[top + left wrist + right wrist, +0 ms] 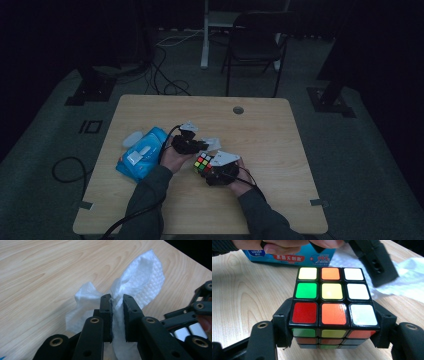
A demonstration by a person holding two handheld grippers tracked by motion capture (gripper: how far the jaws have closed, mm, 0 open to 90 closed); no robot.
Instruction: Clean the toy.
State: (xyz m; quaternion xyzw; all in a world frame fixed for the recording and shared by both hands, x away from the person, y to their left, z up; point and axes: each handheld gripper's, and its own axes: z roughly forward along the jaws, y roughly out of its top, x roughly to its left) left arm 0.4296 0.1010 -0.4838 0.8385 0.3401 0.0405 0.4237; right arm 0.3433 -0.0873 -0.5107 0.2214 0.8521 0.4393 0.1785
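1. My right gripper has its fingers clamped on the sides of the puzzle cube, holding it just above the counter near the front middle.
2. My left gripper has its fingers pinched together on a white wet wipe, which bunches up beyond the tips.
3. I judge the step to be wiping the cube's upper face. To do it well, I'd keep the right grip steady and bring the wipe flat across the stickers, not the bare fingertips.
4. The blue wipe pack lies at the left, just beside my left hand, clear of the cube.
5. The two grippers sit close together, so the left fingers could knock the cube askew.
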